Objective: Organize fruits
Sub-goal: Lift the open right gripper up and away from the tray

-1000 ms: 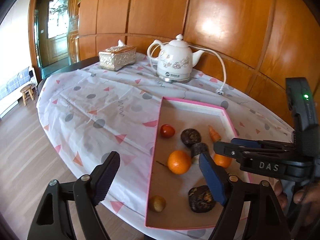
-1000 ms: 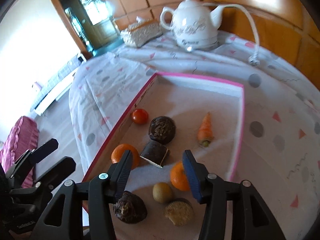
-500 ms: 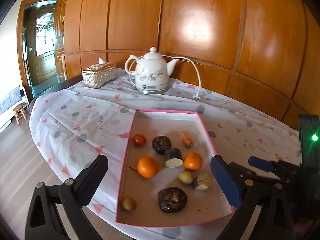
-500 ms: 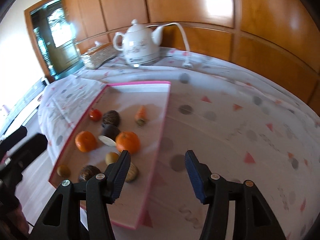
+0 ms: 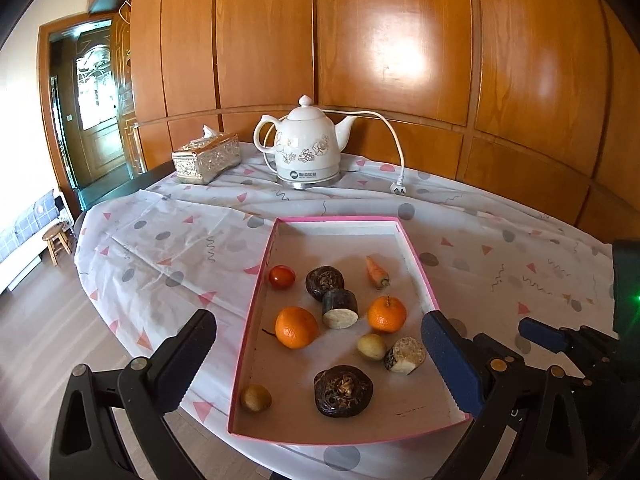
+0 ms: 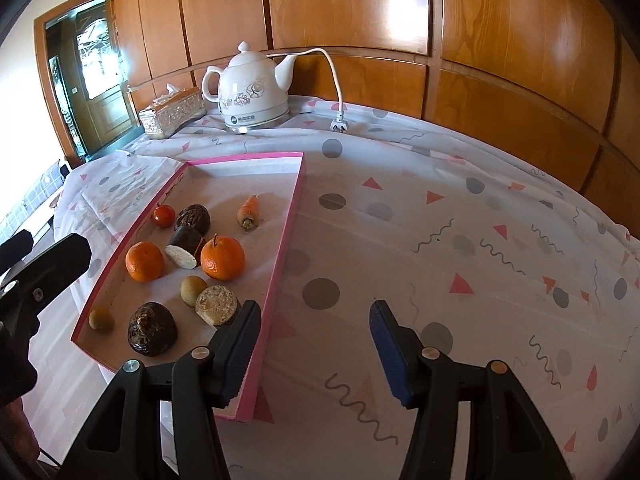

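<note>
A pink-rimmed tray point(image 5: 256, 292) point(image 6: 290, 216) lies on the table and holds two oranges point(image 5: 297, 327) point(image 5: 387, 314), a tomato point(image 5: 281, 277), a small carrot point(image 5: 377, 272), dark round fruits point(image 5: 343, 390) and small yellow-brown ones point(image 5: 256, 398). My left gripper point(image 5: 320, 364) is open and empty, held back above the tray's near end. My right gripper point(image 6: 314, 350) is open and empty over the cloth just right of the tray's near right corner; it also shows in the left wrist view point(image 5: 540, 330).
A white electric kettle point(image 5: 306, 148) point(image 6: 252, 88) with a loose cord and plug point(image 5: 398, 189) stands at the back by the wood-panelled wall. A patterned tissue box point(image 5: 206, 157) sits to its left. The patterned tablecloth point(image 6: 460, 240) spreads right of the tray. The table edge curves near me.
Both grippers have pulled back and up from the tray. The right gripper has swung right, from over the fruits to over the cloth beside the tray. Both stay open.
</note>
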